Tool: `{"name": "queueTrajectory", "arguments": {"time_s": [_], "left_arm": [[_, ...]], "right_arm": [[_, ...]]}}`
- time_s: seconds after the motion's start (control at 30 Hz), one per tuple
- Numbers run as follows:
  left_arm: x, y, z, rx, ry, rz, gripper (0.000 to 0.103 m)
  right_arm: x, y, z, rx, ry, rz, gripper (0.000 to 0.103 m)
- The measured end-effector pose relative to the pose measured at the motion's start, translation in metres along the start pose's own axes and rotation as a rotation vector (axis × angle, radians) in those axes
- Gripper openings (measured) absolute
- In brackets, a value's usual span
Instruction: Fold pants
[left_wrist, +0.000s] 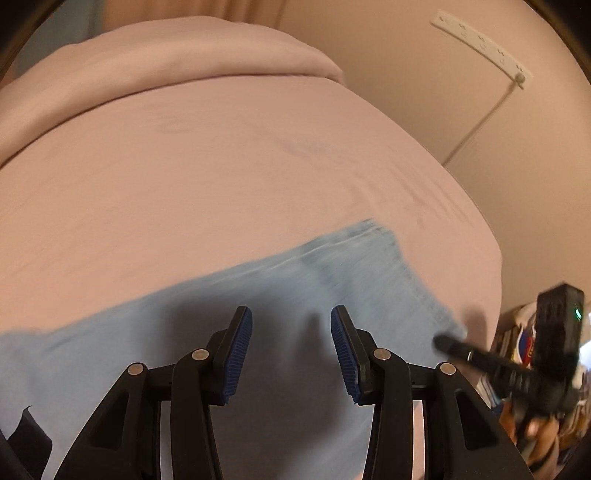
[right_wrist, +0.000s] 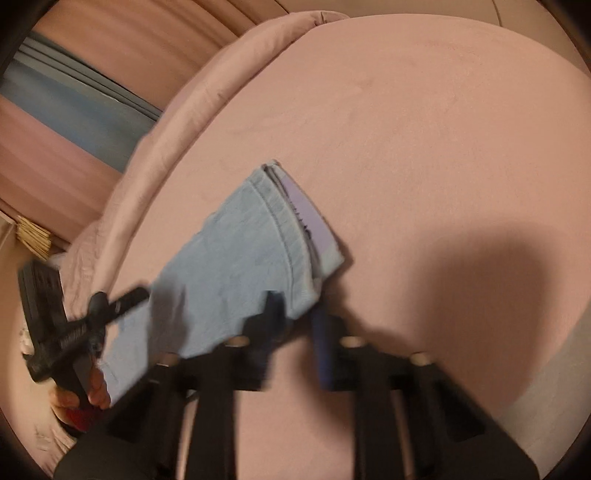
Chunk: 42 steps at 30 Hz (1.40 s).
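the light blue pants are being laid on the pink bed. the left gripper is being held open above them, empty. the right gripper is blurred at the hem, apparently closing; a snagged hem could undo the fold.

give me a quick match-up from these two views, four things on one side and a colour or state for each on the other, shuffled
Things:
1. pants
2. bed sheet
3. left gripper
4. power strip

Colours or states:
A. white, up on the wall
B. light blue denim, lying on the bed
C. jaws apart, nothing between the pads
D. pink, spread under the pants

Pairs: 1-B, 2-D, 3-C, 4-A
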<state>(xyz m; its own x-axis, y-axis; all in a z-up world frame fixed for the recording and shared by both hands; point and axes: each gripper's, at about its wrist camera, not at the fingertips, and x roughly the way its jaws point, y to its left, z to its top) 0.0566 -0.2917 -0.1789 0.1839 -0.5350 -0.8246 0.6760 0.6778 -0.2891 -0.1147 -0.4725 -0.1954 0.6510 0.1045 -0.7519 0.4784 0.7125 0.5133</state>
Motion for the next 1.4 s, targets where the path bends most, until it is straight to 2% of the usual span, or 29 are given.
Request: {"name": "queueTrajectory", "arguments": {"time_s": [0.13, 0.23, 0.3, 0.4, 0.43, 0.47, 0.6, 0.63, 0.67, 0.7, 0.77, 0.87, 1.0, 1.17, 1.27, 1.33, 1.37, 1.4], "left_arm": [[0.024, -0.020, 0.012, 0.043, 0.019, 0.043, 0.043], [0.028, -0.018, 0.019, 0.024, 0.010, 0.036, 0.043], [0.026, -0.016, 0.023, 0.032, 0.002, 0.029, 0.043], [0.025, -0.020, 0.029, 0.105, -0.002, 0.017, 0.047], [0.029, -0.024, 0.034, 0.142, 0.023, -0.002, 0.055], [0.032, -0.025, 0.039, 0.168, 0.045, -0.010, 0.058], [0.054, -0.030, 0.044, 0.284, 0.129, 0.003, 0.058], [0.057, -0.032, 0.044, 0.323, 0.136, 0.013, 0.055], [0.055, -0.034, 0.042, 0.343, 0.132, 0.014, 0.038], [0.052, -0.038, 0.040, 0.388, 0.117, 0.034, 0.029], [0.045, -0.041, 0.037, 0.419, 0.085, 0.051, 0.018], [0.035, -0.036, 0.036, 0.379, 0.033, 0.054, 0.011], [0.032, -0.028, 0.042, 0.298, 0.018, 0.005, 0.011], [0.048, -0.034, 0.040, 0.315, 0.048, 0.024, 0.012], [0.049, -0.032, 0.042, 0.295, 0.049, 0.042, 0.018], [0.040, -0.037, 0.043, 0.303, 0.028, 0.054, 0.021], [0.038, -0.040, 0.044, 0.309, 0.018, 0.065, 0.025], [0.031, -0.043, 0.044, 0.312, 0.007, 0.077, 0.028]], "right_arm": [[-0.008, 0.010, 0.004, -0.077, -0.001, -0.025, 0.009], [-0.020, 0.025, 0.017, -0.159, -0.032, -0.012, 0.009], [-0.022, 0.034, 0.028, -0.204, -0.022, -0.008, 0.009], [-0.018, 0.028, 0.033, -0.218, 0.026, -0.033, 0.010], [-0.015, 0.022, 0.031, -0.203, 0.050, -0.039, 0.010], [-0.016, 0.017, 0.027, -0.201, 0.053, -0.028, 0.010], [-0.014, -0.004, 0.020, -0.152, 0.046, 0.032, 0.010], [-0.012, -0.006, 0.020, -0.142, 0.046, 0.044, 0.010], [-0.011, -0.008, 0.021, -0.136, 0.045, 0.056, 0.010], [-0.010, -0.006, 0.022, -0.140, 0.042, 0.058, 0.010], [-0.011, 0.000, 0.024, -0.162, 0.029, 0.056, 0.010], [-0.014, 0.018, 0.026, -0.209, -0.022, 0.051, 0.009], [-0.022, 0.025, 0.038, -0.216, -0.083, 0.040, 0.009], [-0.008, 0.011, 0.035, -0.180, -0.041, -0.003, 0.009], [0.002, 0.002, 0.030, -0.157, 0.016, -0.040, 0.012], [-0.001, 0.000, 0.031, -0.158, 0.006, -0.062, 0.016], [-0.006, 0.001, 0.032, -0.166, -0.025, -0.098, 0.027], [-0.015, 0.004, 0.034, -0.192, -0.084, -0.179, 0.043]]}}
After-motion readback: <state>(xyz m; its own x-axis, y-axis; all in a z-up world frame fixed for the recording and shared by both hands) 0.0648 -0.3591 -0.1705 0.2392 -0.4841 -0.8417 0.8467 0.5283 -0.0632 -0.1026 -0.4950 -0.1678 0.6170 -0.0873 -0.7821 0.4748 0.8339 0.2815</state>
